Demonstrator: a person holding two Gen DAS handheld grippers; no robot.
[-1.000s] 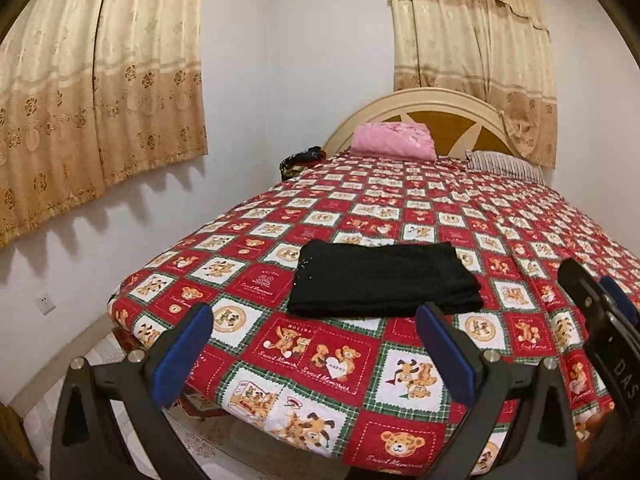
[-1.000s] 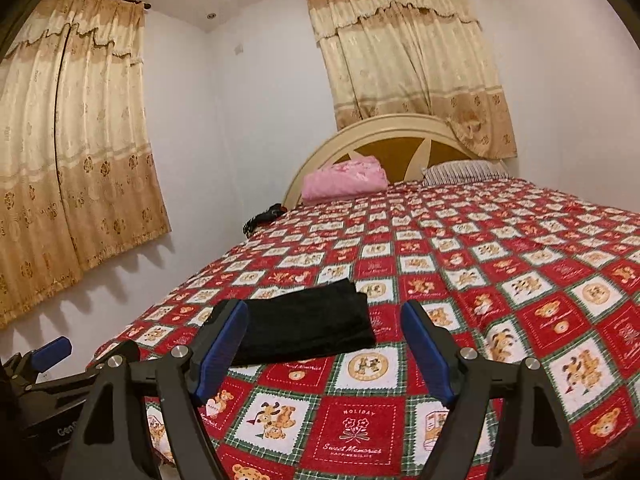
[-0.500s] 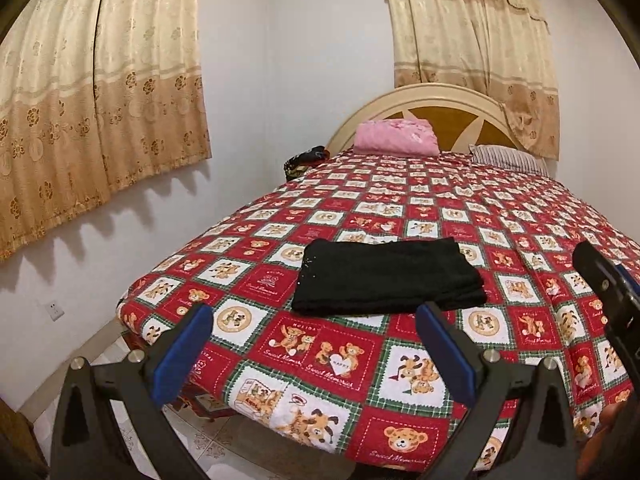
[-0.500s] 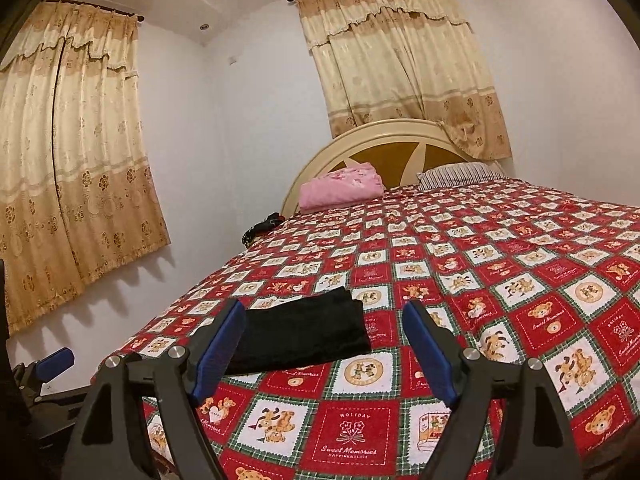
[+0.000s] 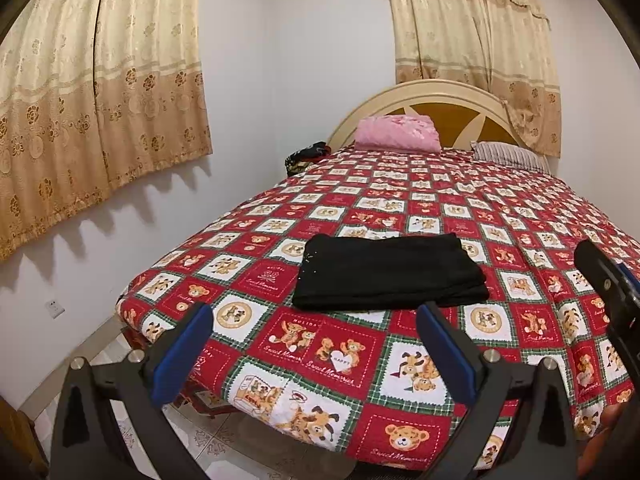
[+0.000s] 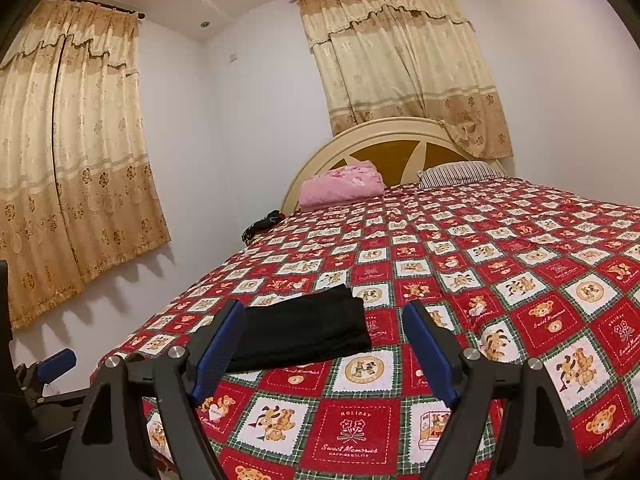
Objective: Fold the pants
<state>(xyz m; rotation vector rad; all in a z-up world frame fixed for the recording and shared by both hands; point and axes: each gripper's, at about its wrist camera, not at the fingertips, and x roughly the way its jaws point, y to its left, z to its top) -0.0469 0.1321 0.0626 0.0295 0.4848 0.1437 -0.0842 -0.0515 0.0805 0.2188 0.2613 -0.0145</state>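
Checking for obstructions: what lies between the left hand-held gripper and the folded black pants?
Only bare bedspread lies between the left hand-held gripper and the folded black pants, shown in the left wrist view.

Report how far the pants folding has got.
Done: the black pants lie in a flat, layered rectangle on the bedspread. In hand: nothing; left gripper and right gripper are both open, off the cloth. Left: seemingly nothing, unless a smaller fold is wanted.
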